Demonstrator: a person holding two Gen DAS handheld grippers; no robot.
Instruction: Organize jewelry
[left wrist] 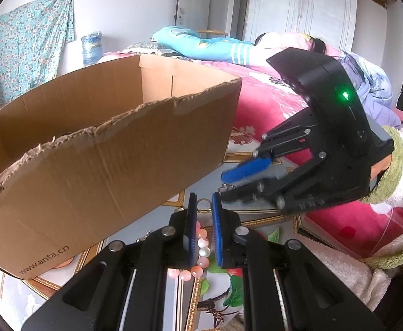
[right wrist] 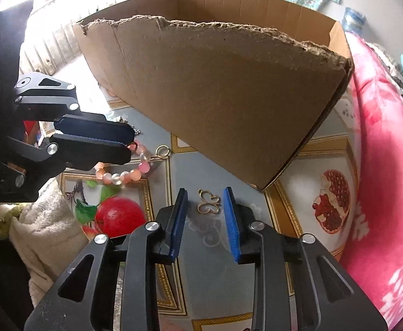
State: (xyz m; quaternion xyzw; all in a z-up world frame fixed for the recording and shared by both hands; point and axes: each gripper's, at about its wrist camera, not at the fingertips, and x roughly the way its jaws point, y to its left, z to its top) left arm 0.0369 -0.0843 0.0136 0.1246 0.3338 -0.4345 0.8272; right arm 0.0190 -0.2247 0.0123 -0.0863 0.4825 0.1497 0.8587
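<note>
Straddling the butterfly charm (right wrist: 208, 201) with our right jaws parted and empty, we gripped the bead bracelet (left wrist: 201, 251) left.

My claws (right wrist: 204, 218) are black with blue pads (right wrist: 232, 220). The bracelet (right wrist: 124, 175) at my left claw (left wrist: 203, 230) mixes pink, peach and milky white beads. The butterfly charm (right wrist: 209, 202) and ring (right wrist: 163, 151) are gold. The box (right wrist: 229, 96) is plain brown. The tablecloth (right wrist: 207, 262) is grey-blue with gold frames and red pomegranates; at right, the blanket (right wrist: 389, 193) is pink with white flowers.

1 cardboard box (right wrist: 229, 88), 1 bead bracelet (right wrist: 129, 175), 1 butterfly pendant (right wrist: 209, 202), 1 ring (right wrist: 162, 151), 2 grippers.
</note>
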